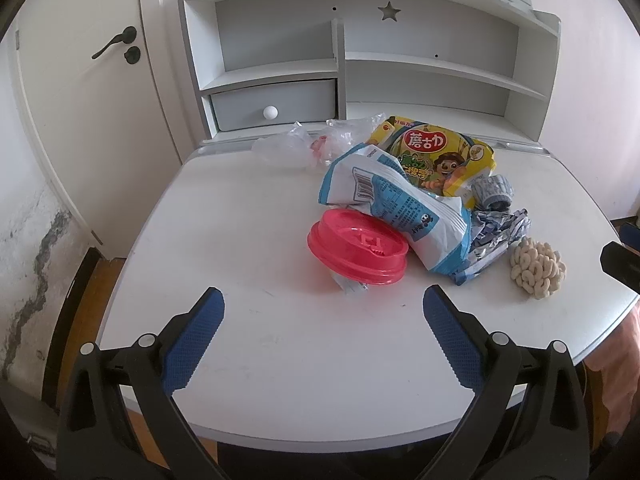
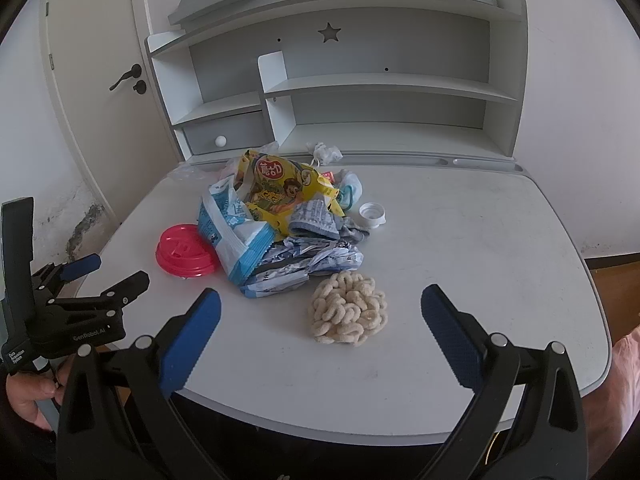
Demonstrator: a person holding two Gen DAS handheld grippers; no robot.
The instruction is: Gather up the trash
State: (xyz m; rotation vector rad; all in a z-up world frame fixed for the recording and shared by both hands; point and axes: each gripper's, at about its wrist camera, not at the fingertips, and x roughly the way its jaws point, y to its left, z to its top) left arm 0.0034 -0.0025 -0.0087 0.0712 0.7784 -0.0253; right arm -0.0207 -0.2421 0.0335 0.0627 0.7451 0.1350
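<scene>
A heap of trash lies on the white desk [image 1: 260, 344]: a red plastic lid [image 1: 358, 251], a blue-white wrapper [image 1: 396, 204], a yellow snack bag [image 1: 436, 152], crumpled silver foil [image 1: 496, 228], clear plastic film [image 1: 288, 146] and a beige clump of ring snacks [image 1: 538, 268]. My left gripper [image 1: 324, 300] is open just in front of the red lid, holding nothing. In the right wrist view the ring snacks [image 2: 347, 309] sit between the tips of my open right gripper [image 2: 320, 300]. The red lid [image 2: 184, 250], yellow bag [image 2: 280, 188] and a white bottle cap [image 2: 372, 213] lie beyond.
A white shelf unit [image 1: 340, 64] with a grey drawer [image 1: 276, 106] stands at the desk's back. A door [image 1: 88, 80] is at the left. A hand [image 2: 24, 396] holds the left gripper [image 2: 104, 276] at the desk's left edge. Bare desk surface [image 2: 480, 240] stretches right of the heap.
</scene>
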